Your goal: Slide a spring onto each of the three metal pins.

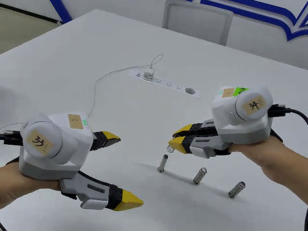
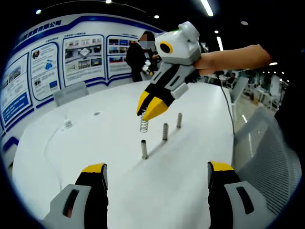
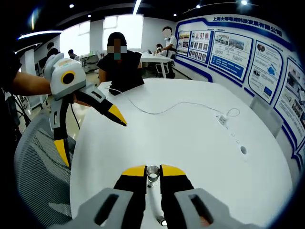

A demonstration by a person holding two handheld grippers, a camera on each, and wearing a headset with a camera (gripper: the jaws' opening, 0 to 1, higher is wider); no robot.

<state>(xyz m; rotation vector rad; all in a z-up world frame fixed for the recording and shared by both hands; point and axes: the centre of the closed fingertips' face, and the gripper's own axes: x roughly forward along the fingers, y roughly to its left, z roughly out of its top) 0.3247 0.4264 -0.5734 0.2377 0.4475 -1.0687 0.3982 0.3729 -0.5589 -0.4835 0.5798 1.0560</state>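
Head view shows your right gripper (image 1: 176, 139) closed on a small spring (image 1: 170, 148), which hangs just above the bare pin (image 1: 162, 163) and is not yet on it. That pin stands upright on the white table (image 1: 120, 53). To its right stand a second pin (image 1: 199, 175) and a third pin (image 1: 237, 189), each already wearing a spring. Your left gripper (image 1: 126, 171) hovers with its jaws wide open and empty, well apart from the pins. Farther back lie a power strip (image 1: 163, 83) and its thin cable (image 1: 103, 79), with a grey chair (image 1: 197, 19) at the far edge. A seated person (image 3: 119, 62) appears in the right gripper view.
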